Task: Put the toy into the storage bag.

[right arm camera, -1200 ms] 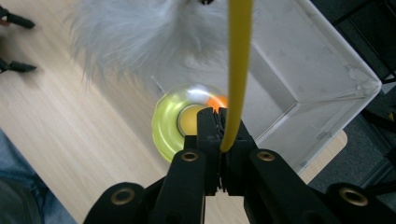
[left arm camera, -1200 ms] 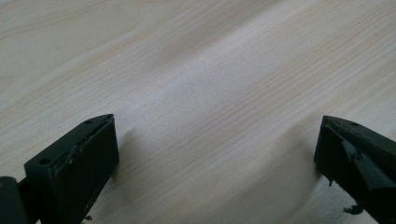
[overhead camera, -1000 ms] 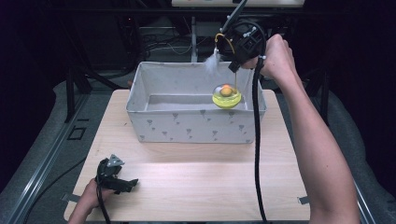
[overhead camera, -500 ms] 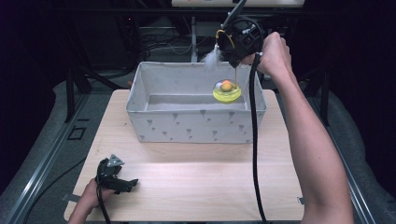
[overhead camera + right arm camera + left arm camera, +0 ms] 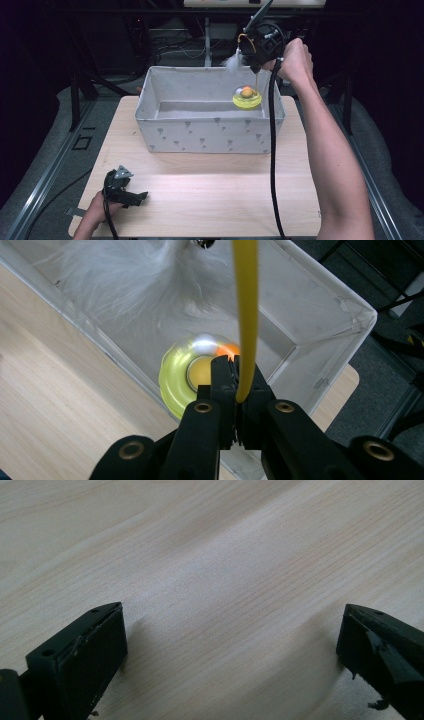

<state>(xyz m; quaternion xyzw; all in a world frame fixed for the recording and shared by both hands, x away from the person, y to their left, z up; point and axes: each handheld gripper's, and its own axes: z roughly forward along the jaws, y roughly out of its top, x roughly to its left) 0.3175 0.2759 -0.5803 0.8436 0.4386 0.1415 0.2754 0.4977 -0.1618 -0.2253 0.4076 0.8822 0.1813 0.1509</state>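
The yellow wand (image 5: pixel 246 315) with its white feather (image 5: pixel 125 285) hangs over the grey bin's (image 5: pixel 210 135) far right corner, above a yellow disc toy (image 5: pixel 247 99). The right gripper (image 5: pixel 236 380) is clenched on the wand. The left gripper (image 5: pixel 125 190) rests released at the table's (image 5: pixel 210 190) near left corner.

A yellow wand (image 5: pixel 247 315), white feather (image 5: pixel 125 280), yellow-green base (image 5: pixel 175 377), grey patterned bin (image 5: pixel 210 135).
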